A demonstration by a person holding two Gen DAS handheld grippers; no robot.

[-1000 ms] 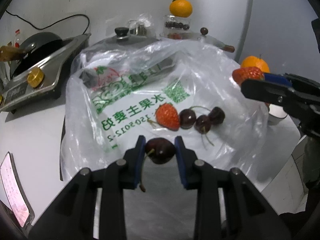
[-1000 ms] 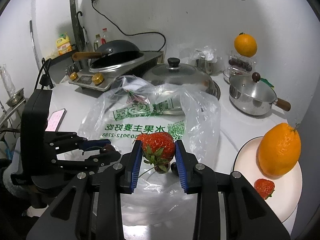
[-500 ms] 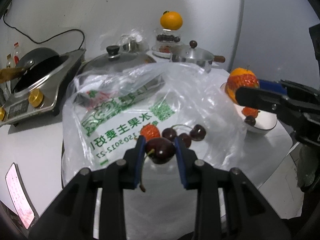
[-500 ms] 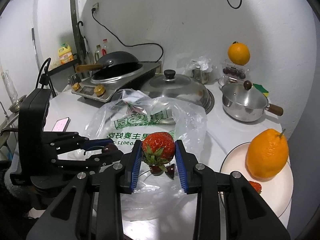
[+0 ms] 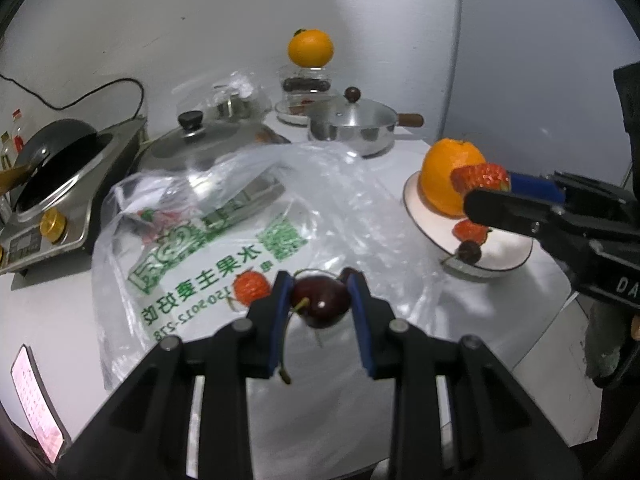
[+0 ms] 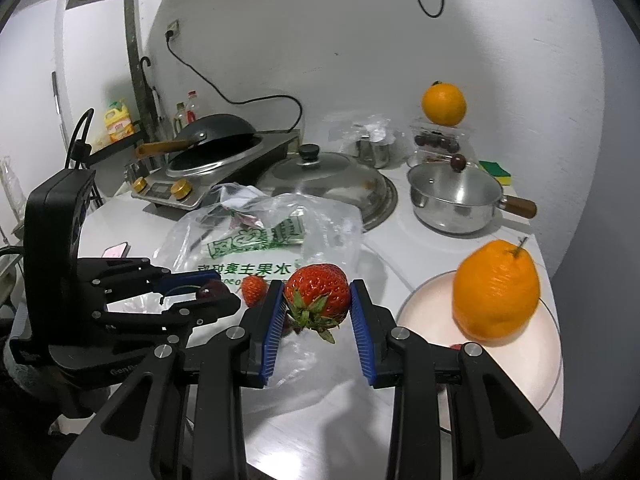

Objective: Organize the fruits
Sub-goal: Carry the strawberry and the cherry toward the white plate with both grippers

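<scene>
We are gripping a dark cherry (image 5: 322,304) in our left claw (image 5: 319,304), the blue pads pressed on either side of it and its stem hanging down between the fingers. We are carrying it above the clear plastic bag (image 5: 248,216) with green print that is lying on the white desk (image 5: 44,312). In the left wrist view a small strawberry (image 5: 251,289) is lying on the bag just at nine o'clock from the cherry, and another dark cherry is peeking out behind the right pad.

We are clamping a big strawberry (image 6: 317,291) in our right claw (image 6: 318,298), its green leaves pointing down toward us. In the right wrist view the white plate (image 6: 536,364) is sitting at about three o'clock from that claw, with a large orange (image 6: 495,290) standing on it. From the left wrist view the plate also is carrying one more strawberry (image 5: 470,230) and a cherry (image 5: 469,252) near its front edge, partly behind the right claw's finger.

Farther back, toward twelve o'clock, a steel saucepan with lid (image 6: 456,196) is standing beside a large pan lid (image 6: 324,184), and a second orange (image 6: 444,104) is resting on top of a clear box of dark cherries (image 6: 438,142). A wok on a cooker (image 6: 212,148) is sitting at ten o'clock, and a phone (image 5: 36,400) is lying at the desk's near left edge.
</scene>
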